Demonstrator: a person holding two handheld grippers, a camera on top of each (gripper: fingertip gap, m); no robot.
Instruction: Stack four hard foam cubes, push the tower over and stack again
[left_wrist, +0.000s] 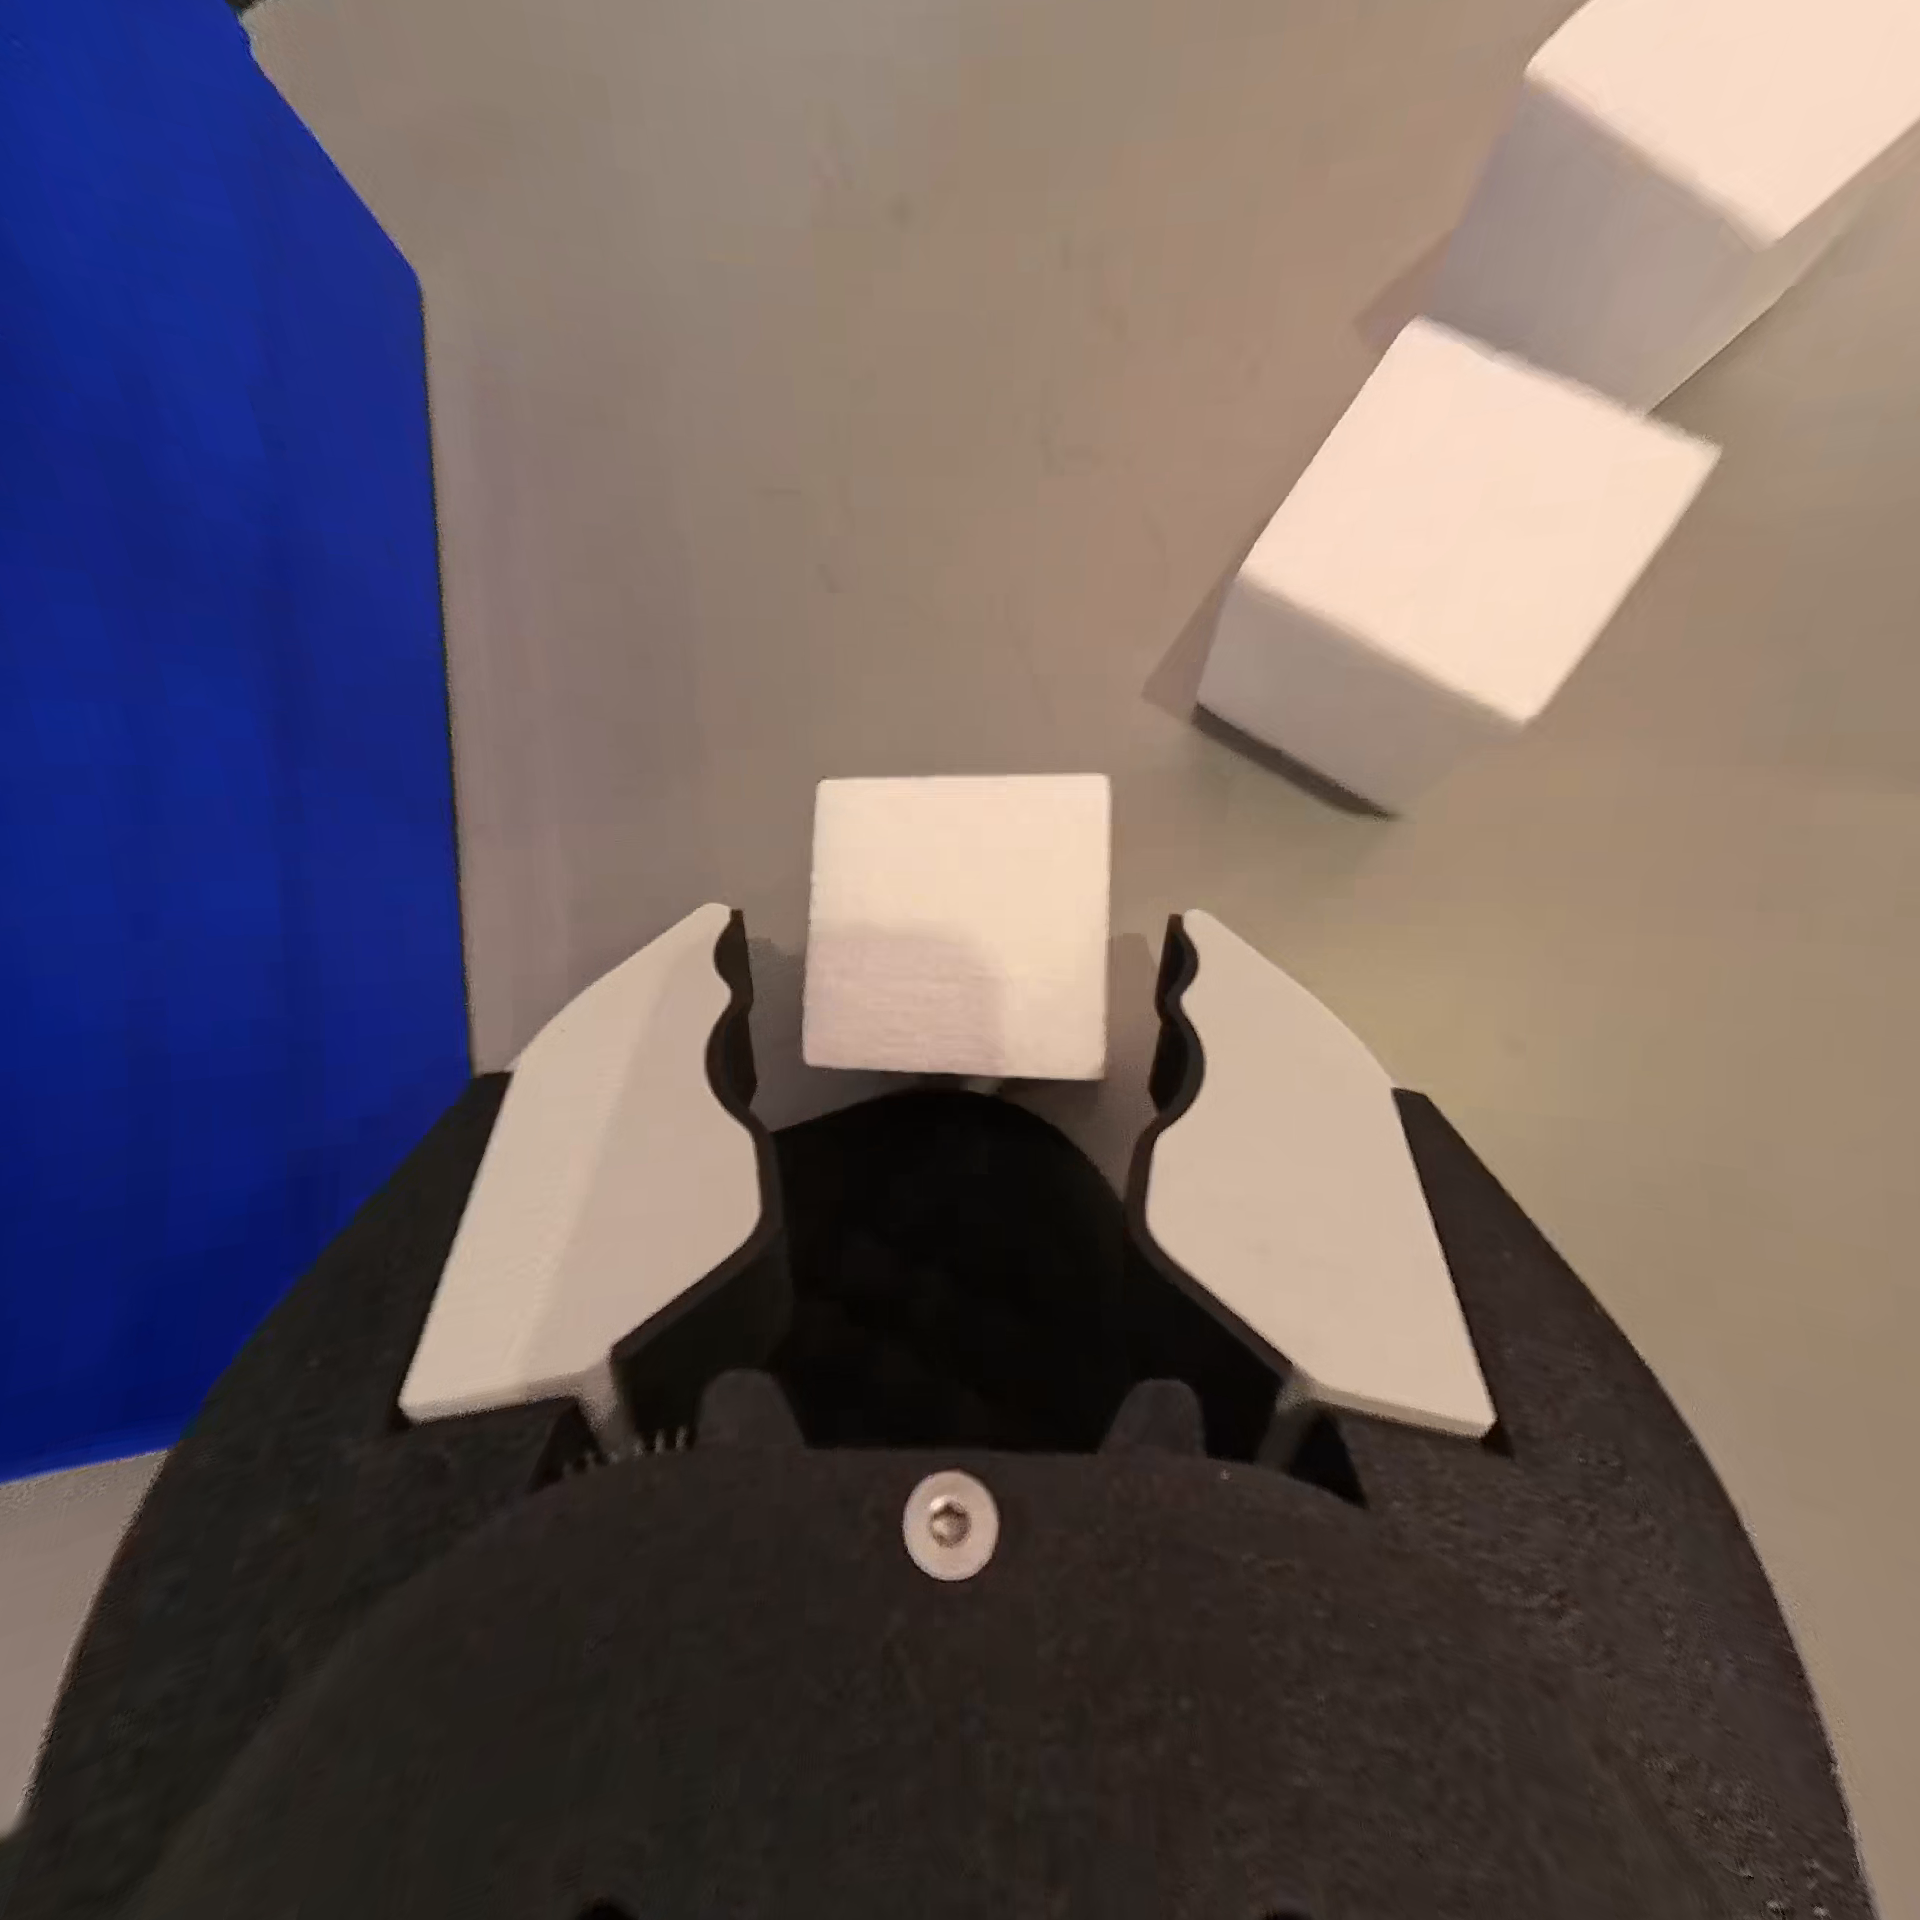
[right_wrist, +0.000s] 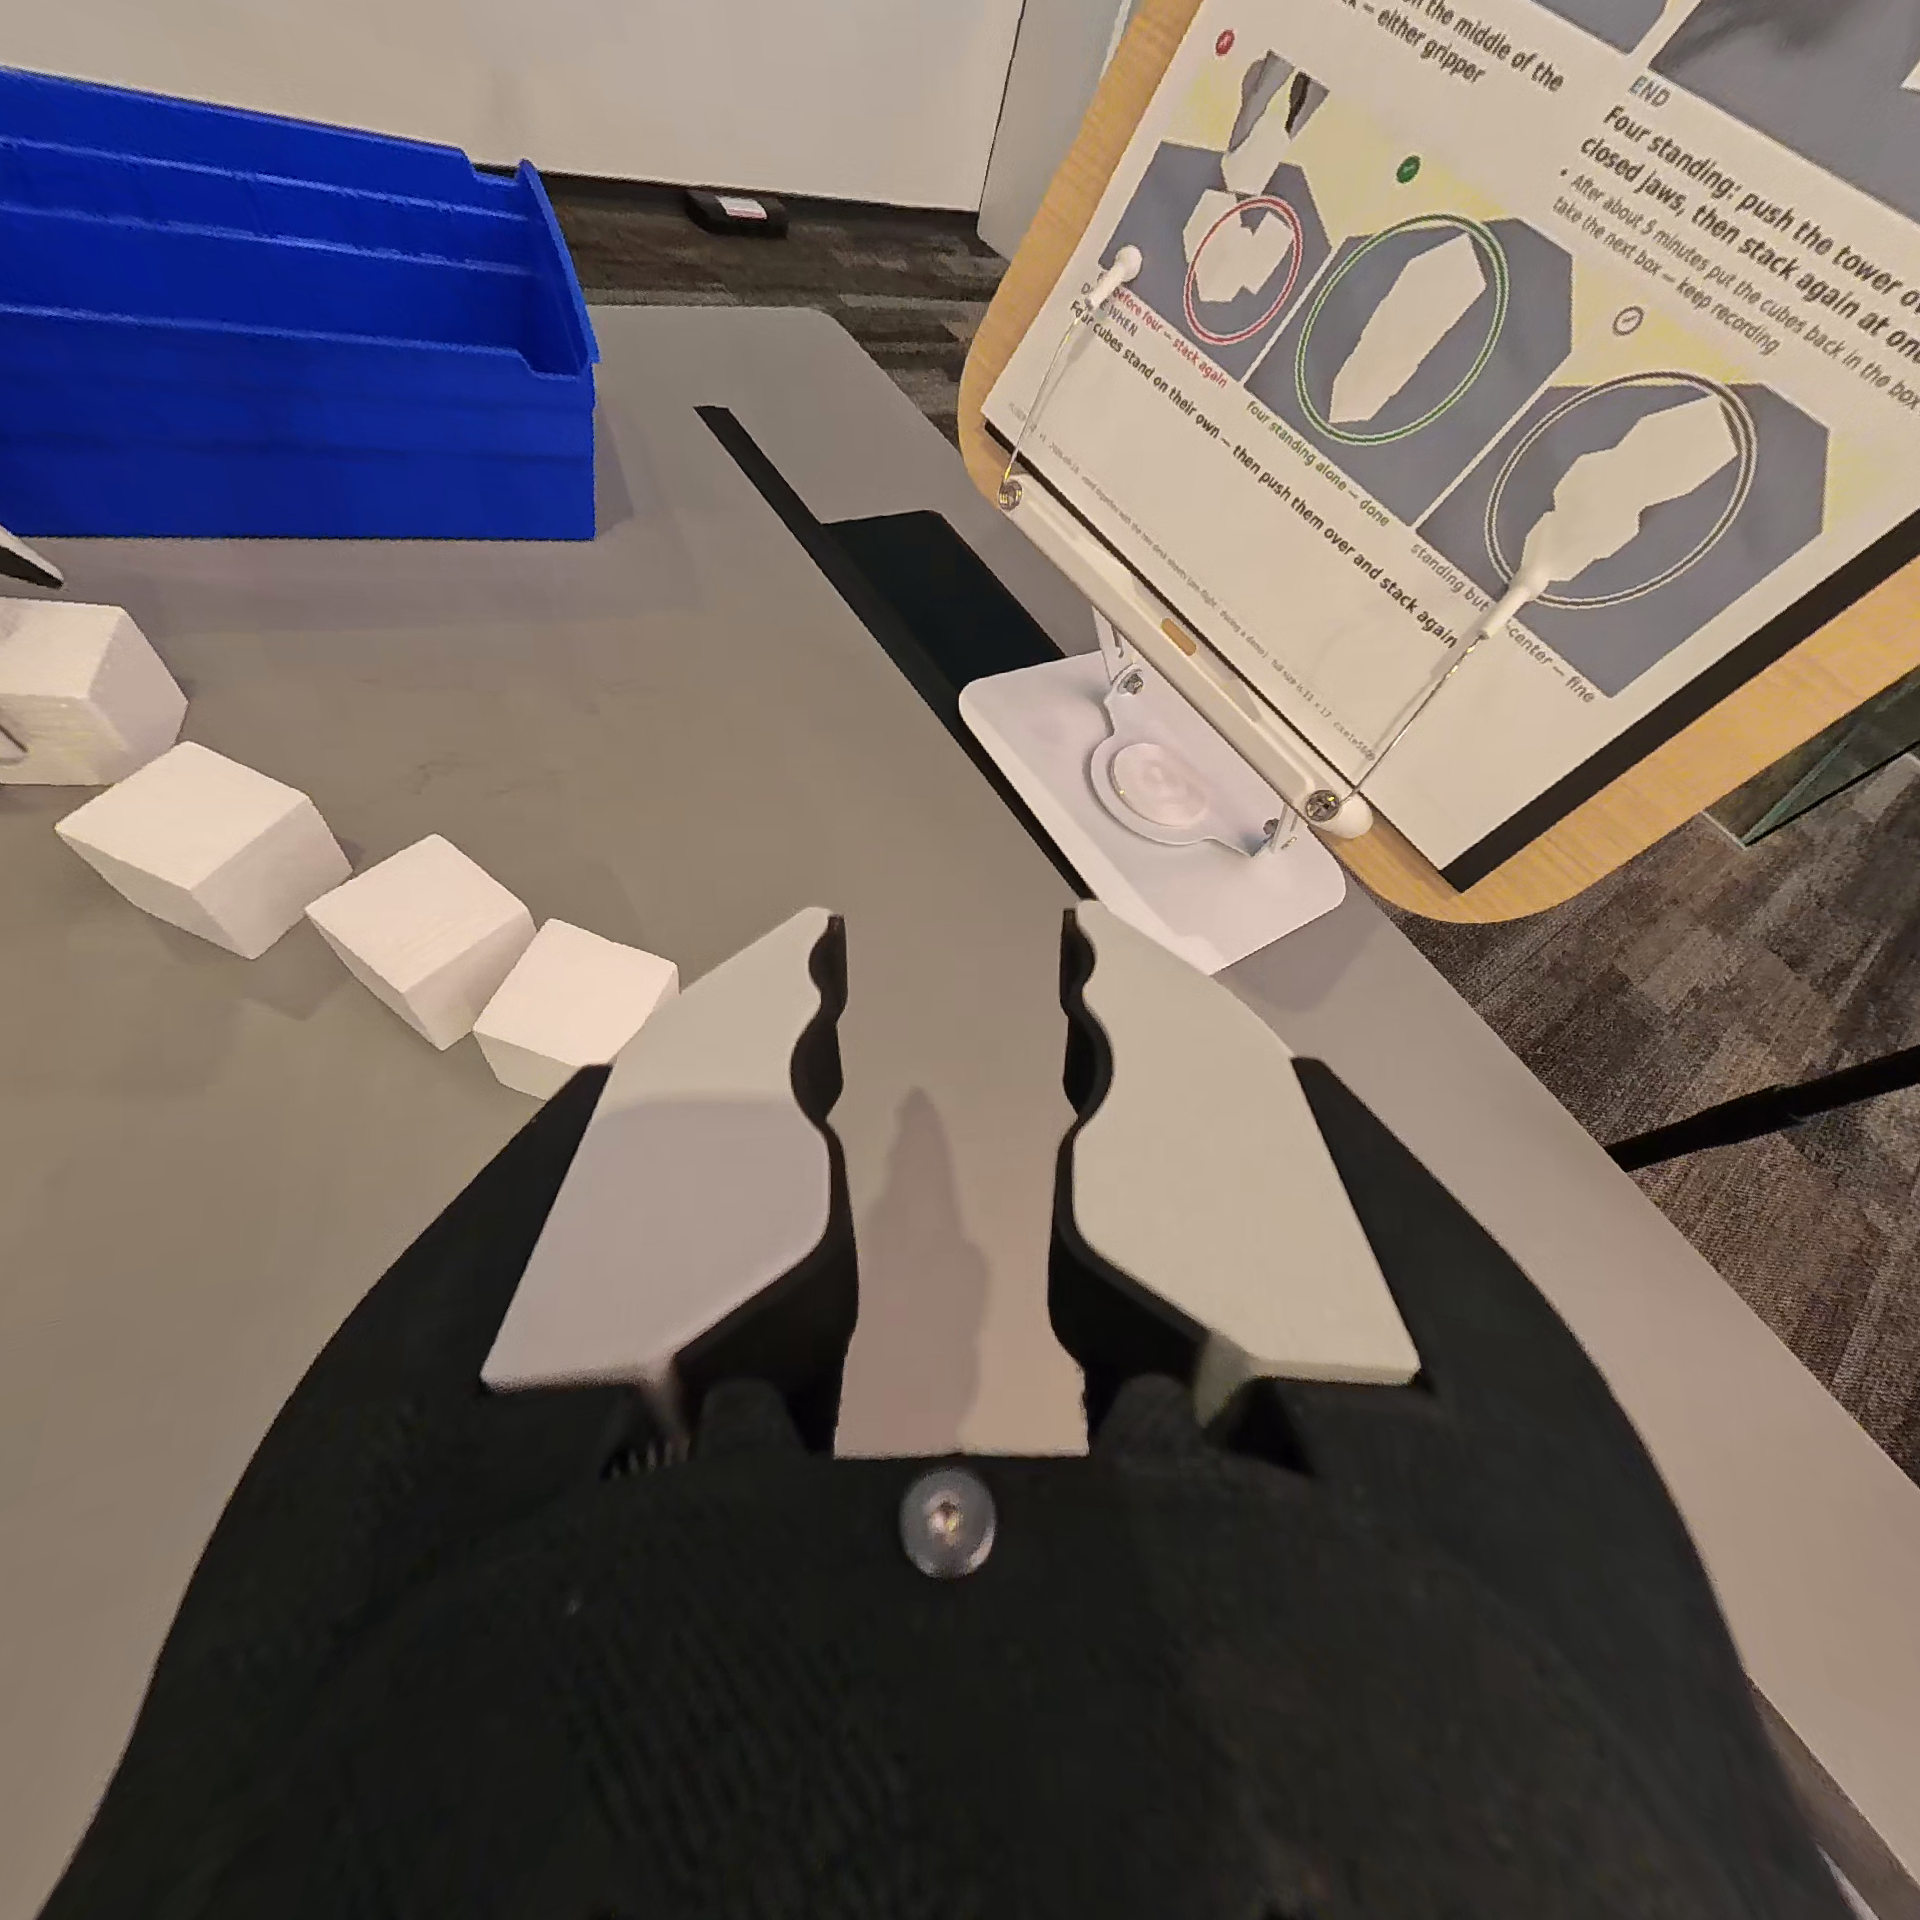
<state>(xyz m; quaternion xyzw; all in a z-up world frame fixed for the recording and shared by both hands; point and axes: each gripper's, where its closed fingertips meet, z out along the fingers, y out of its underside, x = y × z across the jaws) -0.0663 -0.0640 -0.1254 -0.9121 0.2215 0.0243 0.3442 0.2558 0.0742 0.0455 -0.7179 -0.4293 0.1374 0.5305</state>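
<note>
Four white foam cubes lie in a loose row on the grey table (right_wrist: 623, 727). In the right wrist view they run from far left (right_wrist: 83, 686) through two middle cubes (right_wrist: 197, 842) (right_wrist: 416, 935) to the nearest one (right_wrist: 571, 1003). My left gripper (left_wrist: 954, 925) is open and points down over one cube (left_wrist: 961, 862), which sits between the fingertips with a gap on each side. Two more cubes (left_wrist: 1455, 561) (left_wrist: 1662, 166) lie up and to the right of it. My right gripper (right_wrist: 951, 925) is open and empty, just right of the nearest cube.
A blue plastic bin (right_wrist: 291, 343) stands at the table's back left and also shows in the left wrist view (left_wrist: 208, 727). An instruction board (right_wrist: 1455, 416) on a white stand (right_wrist: 1164, 810) is at the right. A black strip (right_wrist: 831, 520) crosses the table. The table edge runs along the right. The gap from one gripper's tips to the other's is roughly 40 cm.
</note>
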